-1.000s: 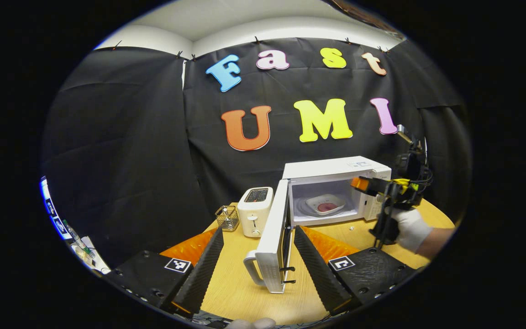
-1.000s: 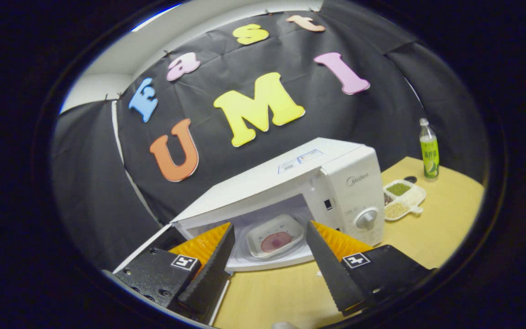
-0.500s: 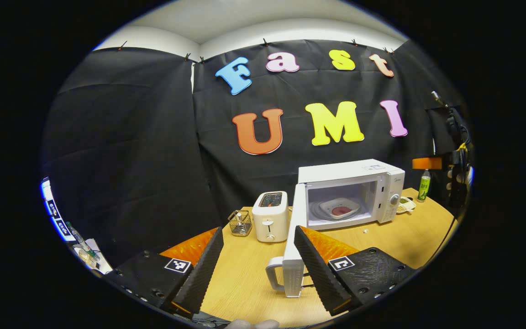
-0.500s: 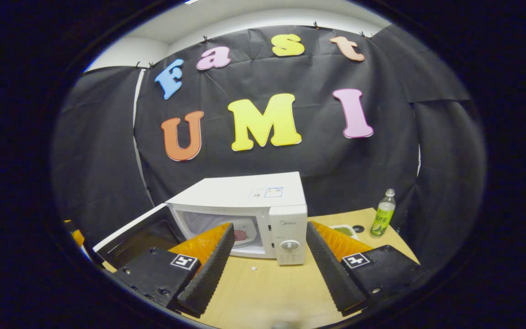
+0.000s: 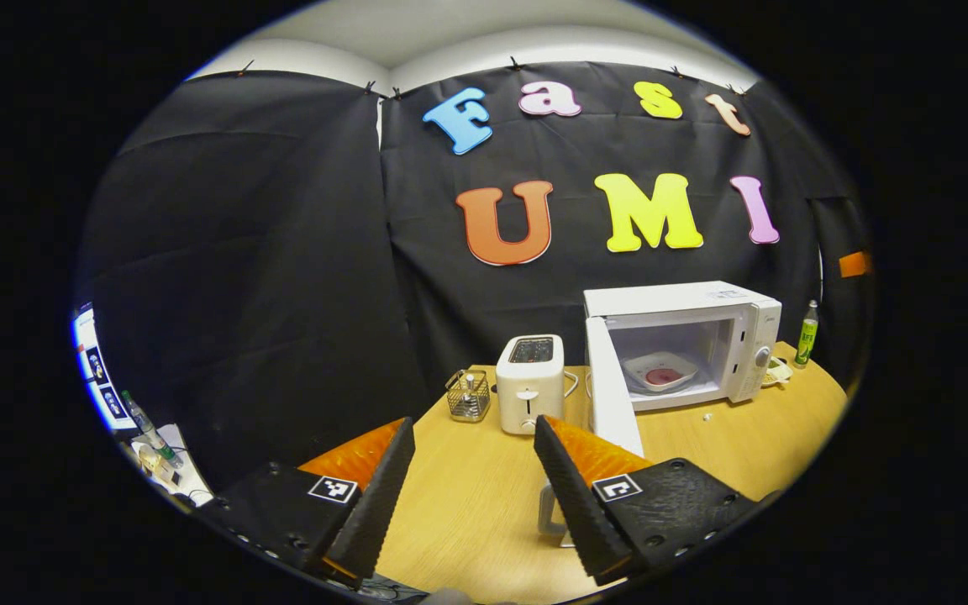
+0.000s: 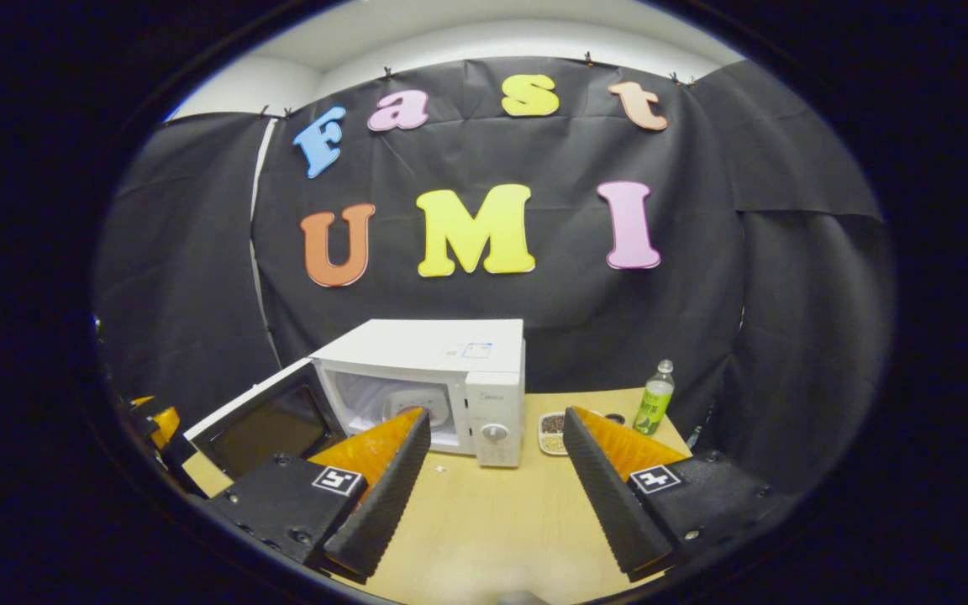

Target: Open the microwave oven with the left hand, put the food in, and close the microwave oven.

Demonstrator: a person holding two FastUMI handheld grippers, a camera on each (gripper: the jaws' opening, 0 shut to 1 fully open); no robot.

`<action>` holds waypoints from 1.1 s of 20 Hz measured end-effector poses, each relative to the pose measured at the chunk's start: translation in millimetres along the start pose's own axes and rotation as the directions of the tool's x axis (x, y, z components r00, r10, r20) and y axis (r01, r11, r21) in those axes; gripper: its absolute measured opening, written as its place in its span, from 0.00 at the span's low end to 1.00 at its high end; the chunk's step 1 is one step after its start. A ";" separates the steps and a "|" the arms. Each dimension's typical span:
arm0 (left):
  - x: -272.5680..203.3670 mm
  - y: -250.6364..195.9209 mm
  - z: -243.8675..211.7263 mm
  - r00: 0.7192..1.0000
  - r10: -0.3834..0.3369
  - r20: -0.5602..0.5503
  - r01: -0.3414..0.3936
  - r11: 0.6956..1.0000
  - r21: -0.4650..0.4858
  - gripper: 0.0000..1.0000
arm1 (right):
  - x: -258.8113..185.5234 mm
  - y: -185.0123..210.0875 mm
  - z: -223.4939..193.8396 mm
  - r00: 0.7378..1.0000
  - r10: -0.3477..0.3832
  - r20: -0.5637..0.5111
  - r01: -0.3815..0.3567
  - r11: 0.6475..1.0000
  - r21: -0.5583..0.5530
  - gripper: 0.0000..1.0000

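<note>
On the wooden table, working from left to right in the left gripper view, you have a wire basket, a toaster, the microwave door swung wide open, and the microwave oven itself. The food, on a plate, sits inside the cavity. A green bottle stands just beyond the oven's right side.

The left gripper has its fingers spread and holds nothing; the door's handle lies low beside its right finger. In the right gripper view, the right gripper is likewise spread and empty, set back from the oven.

The remaining step, by this reading, is closing the door. Risks to note:
- If you push on the door edge off-centre, the finger may slip past and the oven may skid on the table
- If you swing wide on the left, you may knock the toaster
- A weak push may leave the latch unengaged
</note>
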State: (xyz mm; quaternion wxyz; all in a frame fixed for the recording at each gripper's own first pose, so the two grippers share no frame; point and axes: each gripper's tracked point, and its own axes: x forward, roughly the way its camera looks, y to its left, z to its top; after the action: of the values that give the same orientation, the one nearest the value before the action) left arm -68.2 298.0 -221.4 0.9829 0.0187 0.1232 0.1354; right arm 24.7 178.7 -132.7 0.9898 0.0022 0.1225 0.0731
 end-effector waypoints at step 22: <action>24.4 -103.9 -62.2 0.986 -0.163 -0.042 0.162 0.987 -0.015 0.00 | -11.1 -27.9 -4.5 0.996 -0.005 -0.094 0.008 0.999 0.037 0.92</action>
State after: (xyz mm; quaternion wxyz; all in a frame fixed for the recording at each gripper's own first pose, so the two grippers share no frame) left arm -33.6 204.7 -294.7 0.9879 -0.0002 0.1446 0.0558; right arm 16.9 149.4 -134.9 0.9829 0.0166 0.1703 0.0676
